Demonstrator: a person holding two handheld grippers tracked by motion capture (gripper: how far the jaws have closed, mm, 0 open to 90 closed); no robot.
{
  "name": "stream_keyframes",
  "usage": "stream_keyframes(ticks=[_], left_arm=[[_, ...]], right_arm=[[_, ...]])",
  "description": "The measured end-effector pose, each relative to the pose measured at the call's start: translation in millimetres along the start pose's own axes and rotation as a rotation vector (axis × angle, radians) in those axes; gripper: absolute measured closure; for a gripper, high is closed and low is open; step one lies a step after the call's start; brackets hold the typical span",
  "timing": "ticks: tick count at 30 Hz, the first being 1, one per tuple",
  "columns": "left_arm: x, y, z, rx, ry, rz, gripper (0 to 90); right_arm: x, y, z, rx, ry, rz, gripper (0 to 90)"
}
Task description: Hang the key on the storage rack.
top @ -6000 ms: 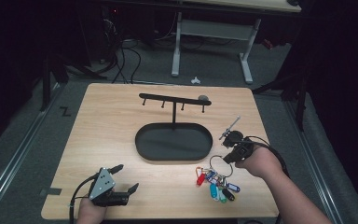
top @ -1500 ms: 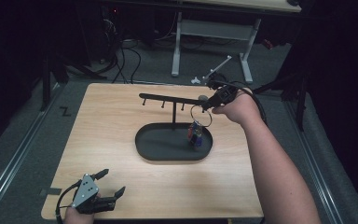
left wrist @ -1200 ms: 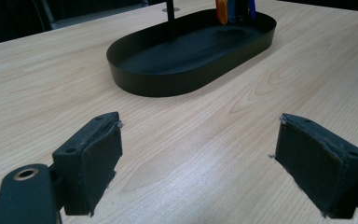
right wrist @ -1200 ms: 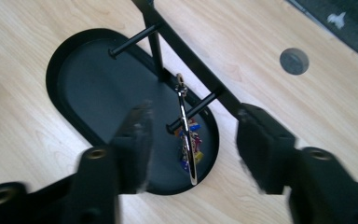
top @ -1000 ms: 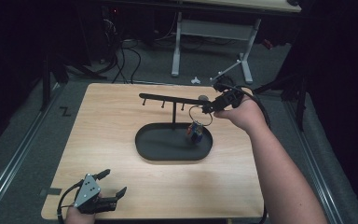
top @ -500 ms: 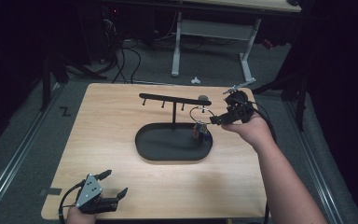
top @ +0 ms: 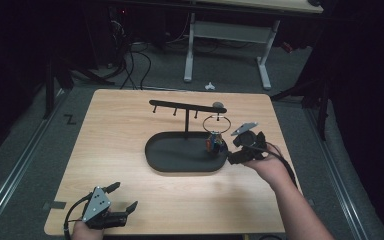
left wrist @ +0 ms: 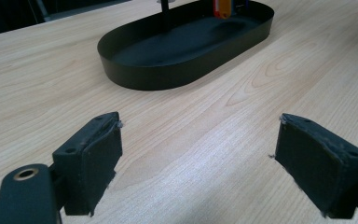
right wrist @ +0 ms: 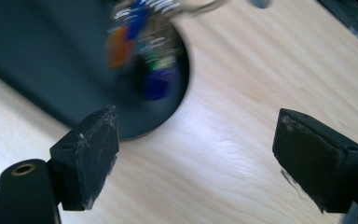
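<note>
dim room, grey carpet floor (top: 40,145), white-legged desk (top: 225,45) behind, cables (top: 130,65) on floor

Beyond the wooden table (top: 130,150), at twelve o'clock, a white-legged desk frame (top: 227,45), tangled cables (top: 130,60) at eleven, a small white object (top: 209,86) on the floor.

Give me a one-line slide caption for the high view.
Key ring hangs from the rack over the black tray; right gripper, open, sits beside it, left gripper open near the table edge.
</note>
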State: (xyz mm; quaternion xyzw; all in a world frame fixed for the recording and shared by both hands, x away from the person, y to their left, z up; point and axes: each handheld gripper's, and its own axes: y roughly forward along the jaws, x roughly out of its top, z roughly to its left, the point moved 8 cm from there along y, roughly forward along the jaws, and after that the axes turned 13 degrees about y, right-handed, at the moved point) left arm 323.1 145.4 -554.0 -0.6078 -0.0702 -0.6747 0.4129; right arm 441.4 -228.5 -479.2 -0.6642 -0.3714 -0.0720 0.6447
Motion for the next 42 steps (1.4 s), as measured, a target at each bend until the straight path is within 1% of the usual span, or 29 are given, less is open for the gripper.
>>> stream_keyframes(ticks=[1, 2, 3, 4, 5, 6, 7, 8, 12, 13, 14, 16, 17, 18, 19, 20, 21, 22, 23, 24, 25, 27, 29, 30, 32, 34, 36, 38, 42], left_arm=[[-0.4, 0.5, -0.7, 0.0, 0.001, 0.002, 15.0], [-0.4, 0.5, -0.7, 0.0, 0.001, 0.002, 15.0], [-0.4, 0.3, -1.5, -0.005, 0.009, 0.007, 15.1], [-0.4, 0.3, -1.5, -0.005, 0.009, 0.007, 15.0], [0.0, 0.5, -1.3, -0.004, 0.008, 0.003, 15.0], [0.0, 0.5, -1.3, -0.004, 0.008, 0.003, 15.1], [-0.3, 1.0, -1.3, -0.005, 0.003, 0.004, 15.1], [-0.6, 1.5, -1.5, -0.004, 0.003, 0.004, 15.0], [-0.6, 2.7, -2.4, -0.011, 0.009, 0.008, 15.0], [-0.5, 3.2, -2.2, -0.01, 0.009, 0.007, 15.0], [-0.5, 3.2, -2.2, -0.01, 0.009, 0.007, 15.1], [-0.7, 4.0, -2.9, -0.013, 0.009, 0.01, 15.1], [-0.4, 4.3, -3.6, -0.015, 0.013, 0.011, 15.0], [-0.4, 4.3, -3.6, -0.015, 0.013, 0.011, 15.0], [0.9, 4.8, -3.8, -0.015, 0.01, 0.006, 15.0], [0.9, 4.8, -3.8, -0.015, 0.01, 0.006, 15.0], [1.0, 5.5, -4.0, -0.018, 0.013, 0.008, 15.0], [0.8, 6.5, -4.5, -0.02, 0.016, 0.013, 15.0], [0.8, 6.5, -4.5, -0.02, 0.016, 0.013, 15.0], [1.1, 6.8, -4.8, -0.02, 0.016, 0.013, 15.0], [1.4, 6.9, -4.9, -0.019, 0.016, 0.011, 15.0], [2.0, 8.2, -3.9, -0.019, 0.02, 0.009, 15.0], [2.4, 8.7, -2.9, -0.018, 0.016, 0.005, 15.0], [2.7, 9.2, -1.8, -0.017, 0.008, 0.002, 15.0], [3.2, 9.4, -1.5, -0.019, 0.004, 0.0, 15.1], [4.4, 7.6, -3.4, -0.021, 0.019, -0.002, 15.1], [5.0, 6.8, -3.2, -0.02, 0.021, -0.005, 15.1], [5.3, 6.8, -0.7, -0.015, 0.007, -0.011, 15.1], [4.4, 7.6, -0.9, -0.018, 0.008, -0.007, 15.1]], right_arm=[[-8.5, 4.4, 7.8, 0.029, 0.019, -0.019, 14.2], [-12.2, 6.2, 10.3, 0.039, 0.029, -0.019, 14.0], [-17.0, 8.6, 14.0, 0.059, 0.039, -0.026, 13.2], [-17.0, 8.6, 14.0, 0.059, 0.039, -0.026, 13.2], [-27.3, 13.2, 20.0, 0.089, 0.061, -0.026, 11.8], [-27.3, 13.2, 20.0, 0.089, 0.061, -0.026, 11.8], [-32.3, 14.8, 22.5, 0.105, 0.074, -0.032, 11.9], [-44.2, 18.5, 26.8, 0.137, 0.116, -0.047, 12.1], [-66.7, 24.7, 34.3, 0.196, 0.175, -0.061, 12.4], [-72.3, 25.5, 35.4, 0.206, 0.184, -0.068, 12.5], [-72.3, 25.5, 35.4, 0.206, 0.184, -0.068, 12.5], [-84.9, 26.0, 38.5, 0.233, 0.225, -0.107, 13.0], [-97.1, 25.9, 40.4, 0.258, 0.273, -0.178, 16.1], [-97.1, 25.9, 40.4, 0.258, 0.273, -0.178, 16.1], [-112.8, 29.0, 42.0, 0.277, 0.298, -0.159, 13.7], [-112.8, 29.0, 42.0, 0.277, 0.298, -0.159, 13.7], [-114.8, 29.3, 42.7, 0.28, 0.282, -0.147, 13.4], [-115.4, 32.1, 39.0, 0.246, 0.266, -0.159, 14.9], [-115.4, 32.1, 39.0, 0.246, 0.266, -0.159, 14.9], [-115.3, 33.7, 38.6, 0.251, 0.282, -0.149, 14.8], [-114.3, 34.2, 40.2, 0.268, 0.288, -0.143, 14.7], [-113.9, 34.1, 45.0, 0.262, 0.252, -0.143, 14.5], [-114.9, 34.3, 46.7, 0.259, 0.244, -0.138, 14.4], [-116.9, 34.8, 48.3, 0.253, 0.231, -0.127, 14.4], [-117.7, 36.1, 49.1, 0.255, 0.232, -0.124, 14.5], [-118.6, 37.0, 49.8, 0.255, 0.231, -0.114, 14.5], [-118.7, 37.1, 50.2, 0.254, 0.226, -0.114, 14.5], [-118.6, 37.0, 51.6, 0.256, 0.228, -0.111, 14.5], [-118.8, 37.5, 51.2, 0.257, 0.231, -0.106, 14.9]])
